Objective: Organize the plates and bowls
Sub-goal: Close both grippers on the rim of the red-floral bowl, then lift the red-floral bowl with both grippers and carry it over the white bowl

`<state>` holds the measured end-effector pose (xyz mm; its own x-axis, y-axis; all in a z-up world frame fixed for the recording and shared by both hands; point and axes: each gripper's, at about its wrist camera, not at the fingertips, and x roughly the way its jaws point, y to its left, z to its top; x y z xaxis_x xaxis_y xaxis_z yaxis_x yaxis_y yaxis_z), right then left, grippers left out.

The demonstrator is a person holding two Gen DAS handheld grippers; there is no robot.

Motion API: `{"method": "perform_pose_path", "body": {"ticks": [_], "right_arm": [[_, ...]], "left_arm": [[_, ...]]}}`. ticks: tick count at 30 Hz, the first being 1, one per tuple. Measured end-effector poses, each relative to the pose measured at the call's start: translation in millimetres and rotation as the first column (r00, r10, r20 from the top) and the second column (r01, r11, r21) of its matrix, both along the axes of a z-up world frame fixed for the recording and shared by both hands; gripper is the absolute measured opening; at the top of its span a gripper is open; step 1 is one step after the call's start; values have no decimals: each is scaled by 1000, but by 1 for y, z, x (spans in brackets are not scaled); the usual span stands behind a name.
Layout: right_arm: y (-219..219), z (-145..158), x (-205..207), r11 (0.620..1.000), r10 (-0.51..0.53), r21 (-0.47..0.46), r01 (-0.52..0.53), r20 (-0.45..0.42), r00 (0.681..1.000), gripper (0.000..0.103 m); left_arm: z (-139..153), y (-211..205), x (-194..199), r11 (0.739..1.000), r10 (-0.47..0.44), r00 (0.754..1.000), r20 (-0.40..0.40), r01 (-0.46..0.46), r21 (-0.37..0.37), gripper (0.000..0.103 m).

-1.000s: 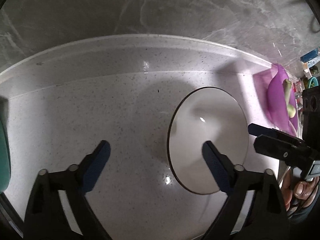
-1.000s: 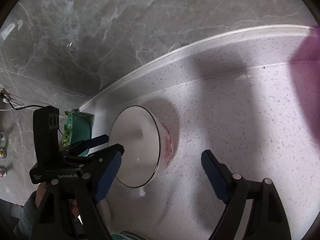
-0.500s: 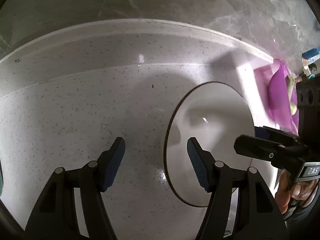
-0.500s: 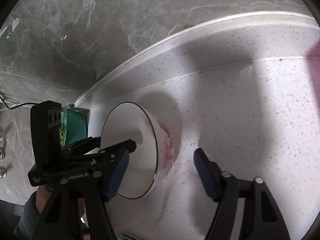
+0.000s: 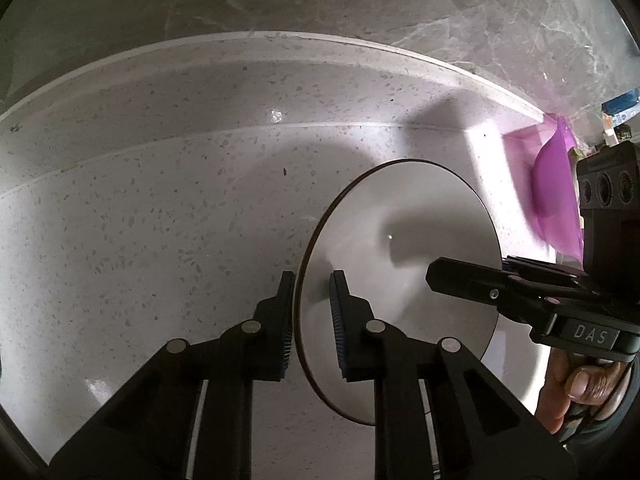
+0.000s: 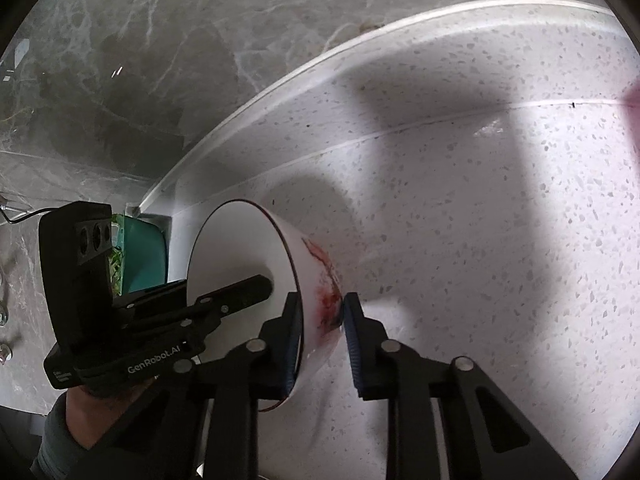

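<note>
Both grippers' jaws closing on opposite walls of the white bowl [image 5: 400, 264]: left gripper [image 5: 311, 324] at nine o'clock, right gripper [image 6: 322, 336] at three, balancing the lift off the desk [image 5: 160, 220].

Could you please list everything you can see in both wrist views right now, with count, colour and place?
bowl: one, white with a dark rim and red marks outside, on the counter between the two tongs.
counter: one, pale speckled stone, under everything.
wall: one, grey marble, behind the counter.
purple container: one, translucent purple, far right in the left wrist view.
green container: one, teal-green, by the wall left of the bowl in the right wrist view.
left tongs: one, black with blue pads, closing across the bowl's left rim.
right tongs: one, black with blue pads, closing across the bowl's right wall.
hands: two, gripping the tong handles.
</note>
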<state>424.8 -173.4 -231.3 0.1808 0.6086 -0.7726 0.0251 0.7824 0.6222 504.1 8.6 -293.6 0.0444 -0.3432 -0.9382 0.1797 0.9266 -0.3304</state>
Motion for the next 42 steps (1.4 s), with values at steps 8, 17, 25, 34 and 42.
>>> {"method": "perform_pose_path", "body": {"ticks": [8, 17, 25, 34, 42], "right_arm": [[-9, 4, -4, 1000, -10, -17, 10, 7, 1000, 22], [-2, 12, -2, 1000, -16, -24, 16, 3, 1000, 21], [5, 23, -4, 999, -5, -34, 5, 13, 1000, 21], [31, 54, -14, 999, 43, -34, -41, 56, 998, 22], [67, 83, -31, 992, 125, -27, -123, 103, 987, 22]], "left_arm": [[3, -1, -1, 1000, -3, 1000, 9, 3, 4, 14], [10, 3, -5, 1000, 8, 1000, -8, -8, 2, 15], [26, 12, -13, 1000, 21, 1000, -3, -22, -12, 15], [63, 38, -37, 998, 65, 997, 31, -65, -15, 15], [110, 79, -83, 991, 133, 988, 77, -133, -4, 15]]}}
